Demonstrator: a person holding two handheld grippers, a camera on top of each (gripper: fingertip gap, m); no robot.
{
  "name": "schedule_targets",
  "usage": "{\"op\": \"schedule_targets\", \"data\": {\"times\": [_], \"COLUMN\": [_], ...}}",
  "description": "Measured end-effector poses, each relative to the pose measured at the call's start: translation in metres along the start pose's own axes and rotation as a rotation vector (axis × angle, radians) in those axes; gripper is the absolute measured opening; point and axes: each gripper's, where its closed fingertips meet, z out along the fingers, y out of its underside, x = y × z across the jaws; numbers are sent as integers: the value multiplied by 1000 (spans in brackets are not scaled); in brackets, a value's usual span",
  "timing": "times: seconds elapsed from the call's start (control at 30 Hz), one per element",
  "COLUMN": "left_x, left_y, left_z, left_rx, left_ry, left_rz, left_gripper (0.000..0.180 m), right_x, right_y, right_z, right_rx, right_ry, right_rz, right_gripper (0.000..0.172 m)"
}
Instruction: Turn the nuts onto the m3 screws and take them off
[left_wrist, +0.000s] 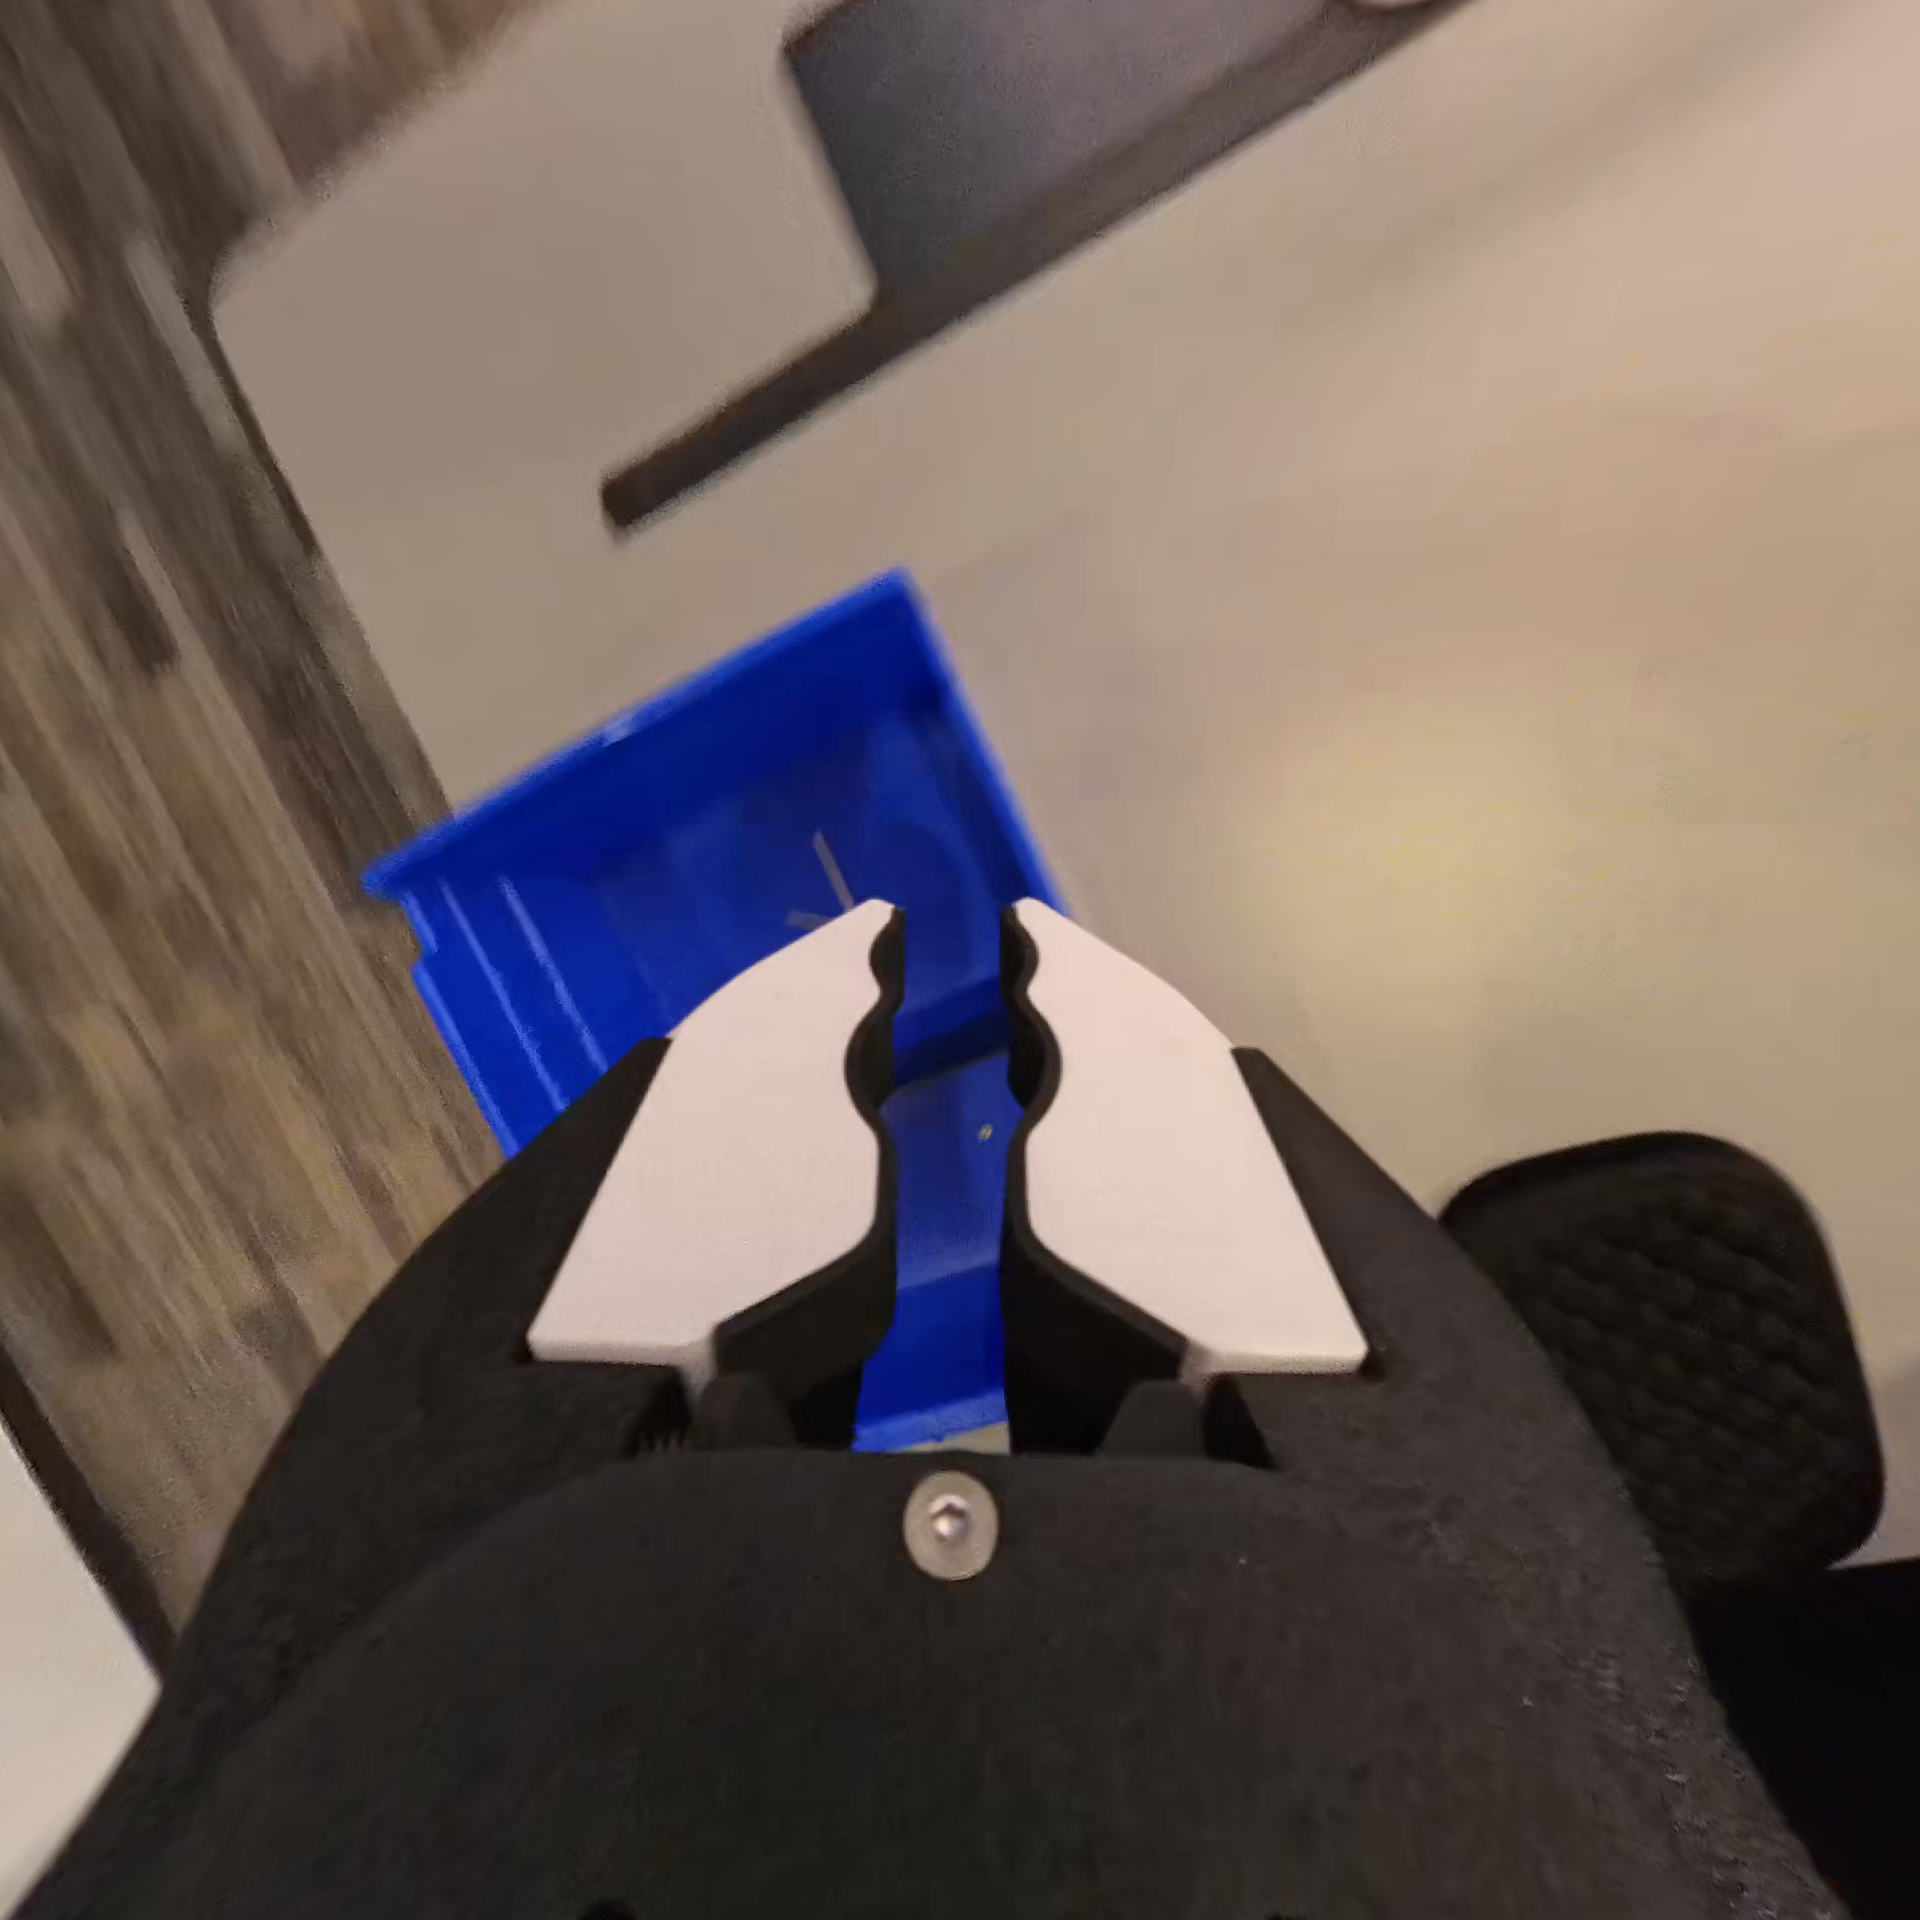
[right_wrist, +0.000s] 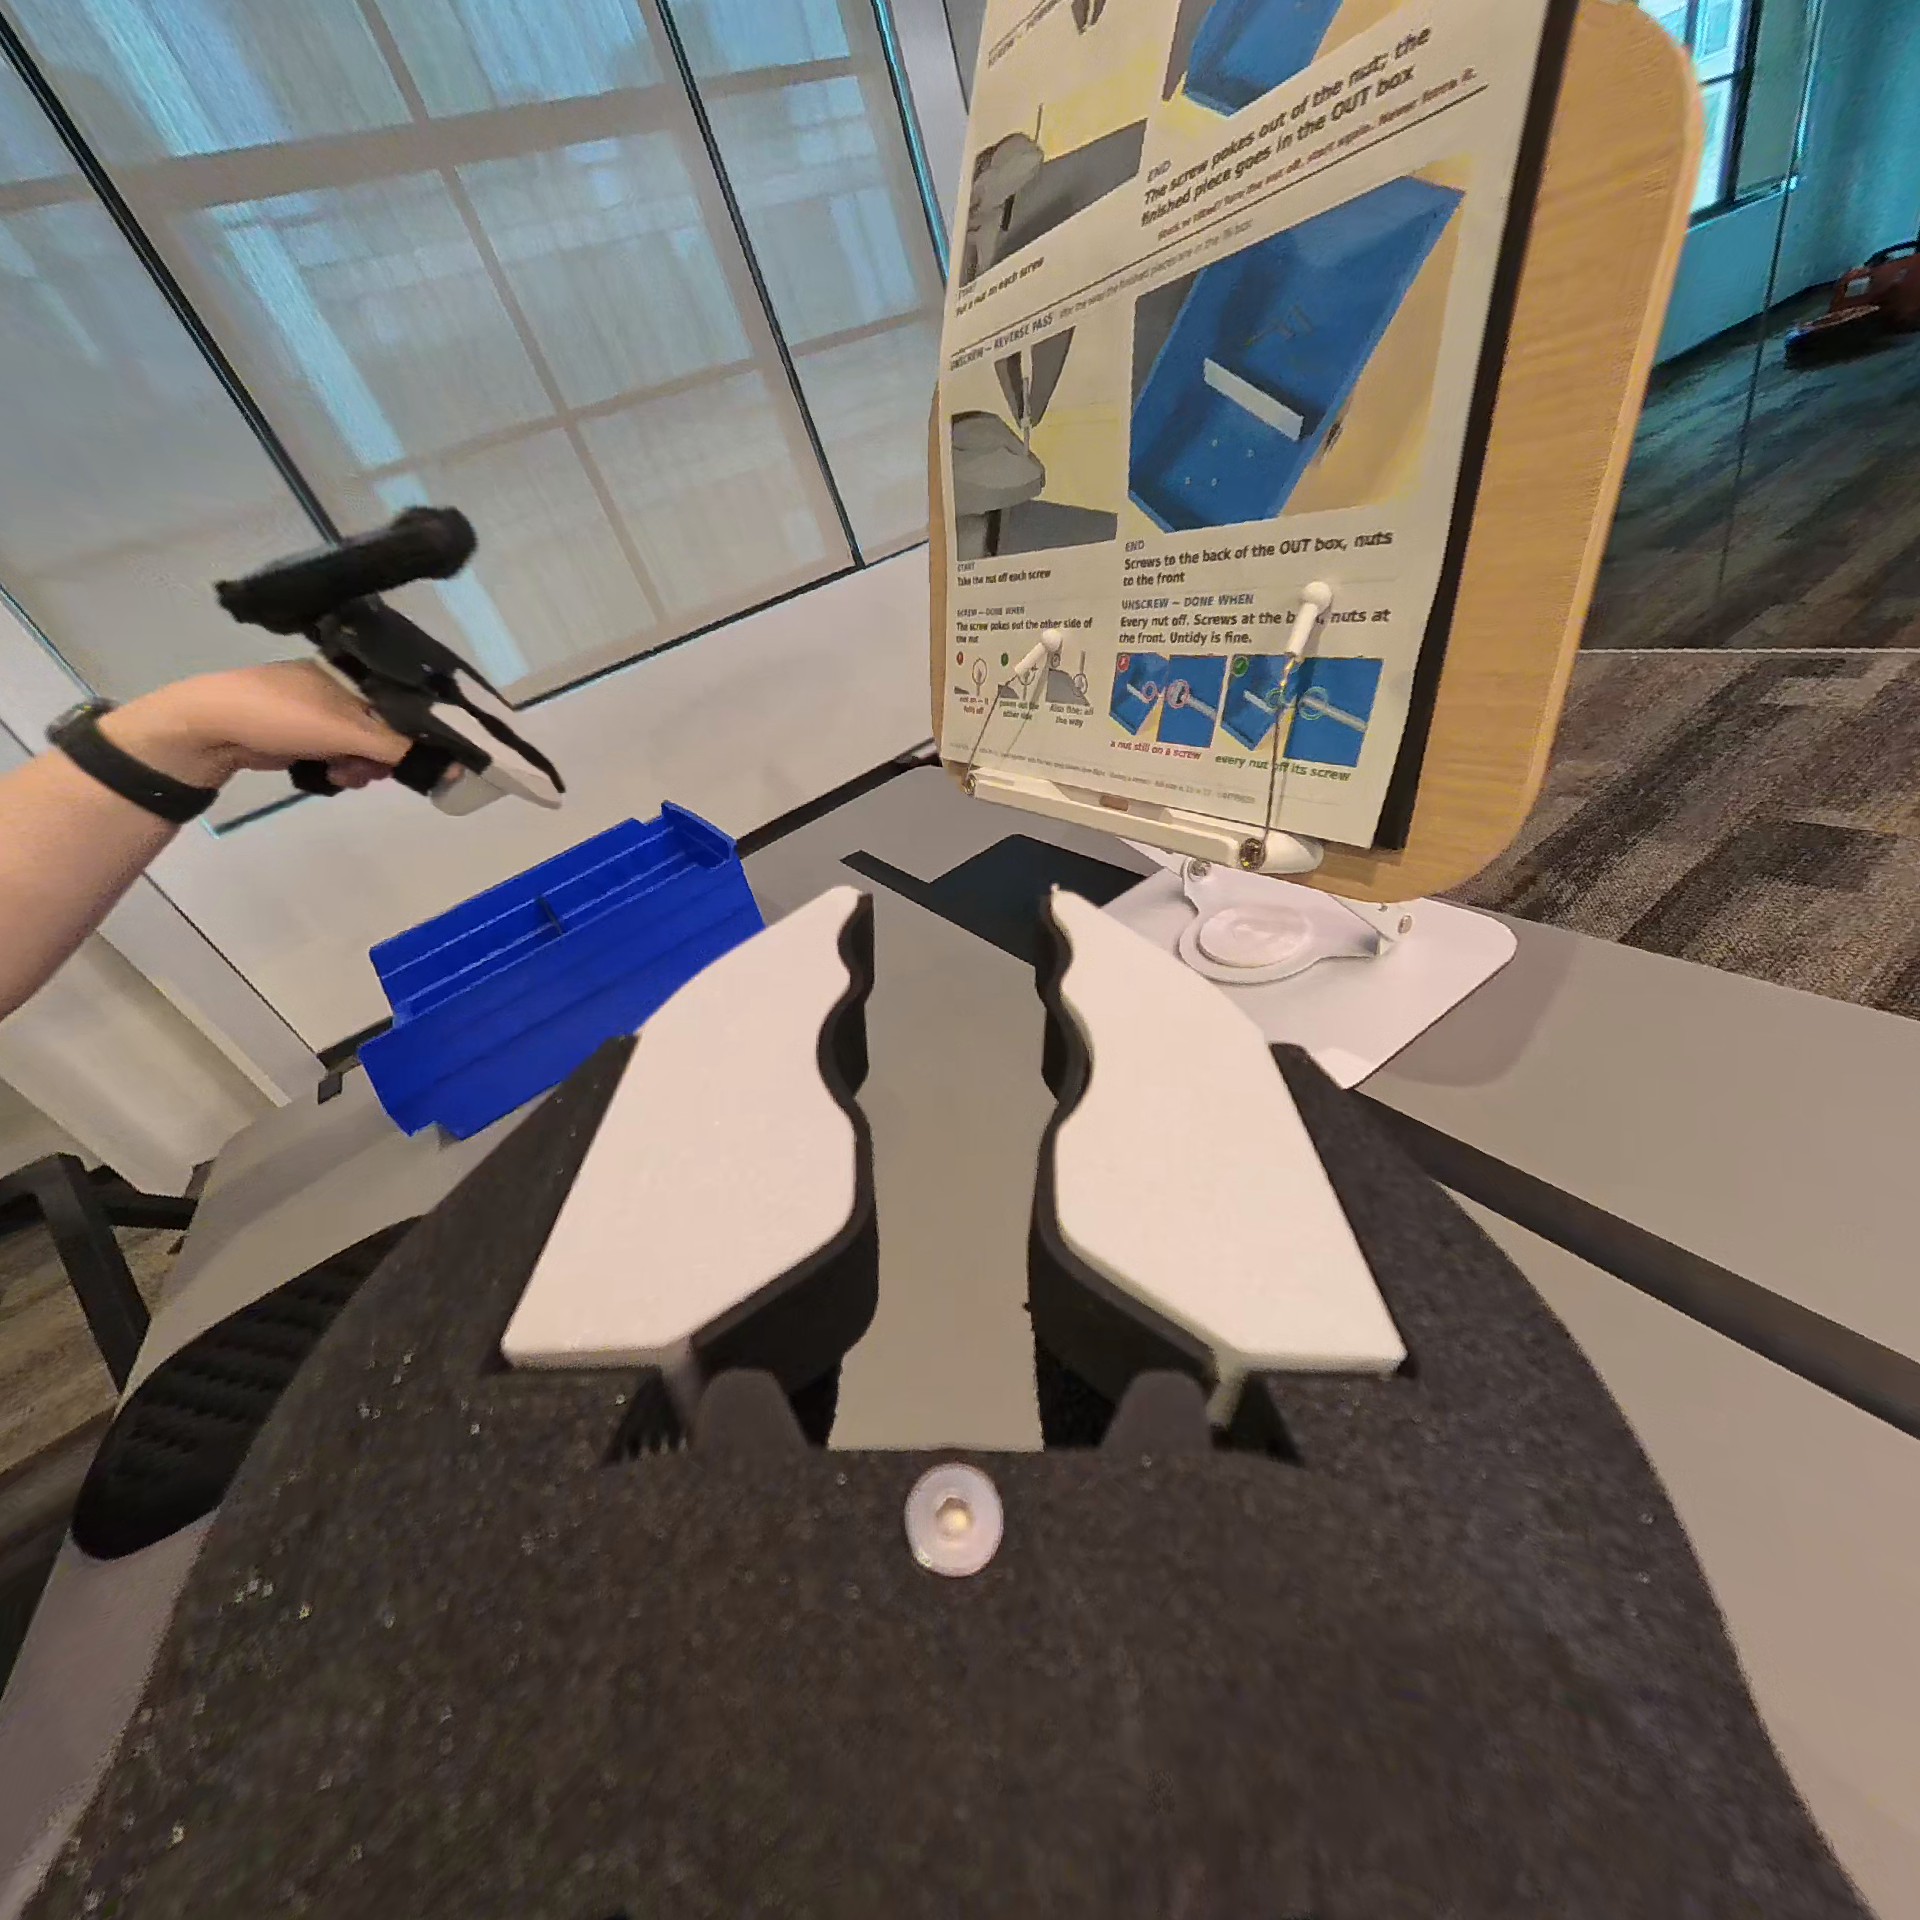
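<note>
My left gripper (left_wrist: 951, 914) hangs above a blue plastic bin (left_wrist: 665, 831) on a grey table (left_wrist: 1351, 520). Its jaws stand a little apart with nothing between the pads; only the bin's floor shows in the gap. A thin pale screw-like piece (left_wrist: 831, 873) lies blurred in the bin. In the right wrist view the same gripper (right_wrist: 540, 784), held by a hand (right_wrist: 260, 727), hovers above the bin (right_wrist: 540, 987). My right gripper (right_wrist: 956, 909) is open and empty over the bare table (right_wrist: 956, 1143), to the right of the bin.
An instruction sheet on a wooden board (right_wrist: 1247, 416) stands on a white stand (right_wrist: 1299, 935) at the back right. A black chair back (left_wrist: 1683, 1351) is near the table edge. A black mat (right_wrist: 1039, 883) lies behind. Windows are to the left. The gap from one gripper's tips to the other's is roughly 50 cm.
</note>
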Motion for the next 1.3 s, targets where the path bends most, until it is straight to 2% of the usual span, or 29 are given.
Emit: {"op": "schedule_targets", "data": {"times": [0.03, 0.17, 0.3, 0.53, 0.77, 1.0, 1.3], "left_x": [-15, -46, -48, -49, -51, -48, -46], "left_y": [16, 53, 57, 66, 76, 84, 83], "left_z": [14, 67, 108, 158, 172, 178, 180], "left_rx": [-50, -127, -122, -245, -328, -344, -308], "left_ry": [-7, 31, 103, 97, 83, 99, 122], "left_rz": [-39, -171, -262, -323, -344, -351, -367], "left_gripper": [17, 14, 10, 11, 16, 17, 6], "right_x": [-1, -5, -3, 1, 3, 3, 2], "right_y": [1, 5, 12, 16, 12, 11, 6], "right_z": [2, 9, 14, 14, 10, 9, 5], "right_rx": [-11, -45, -83, -97, -72, -68, -45], "right_ry": [2, 4, 15, 24, 20, 14, 11], "right_rz": [-10, -31, -48, -43, -27, -25, -22], "right_gripper": [29, 29, 29, 29, 30, 29, 29]}}
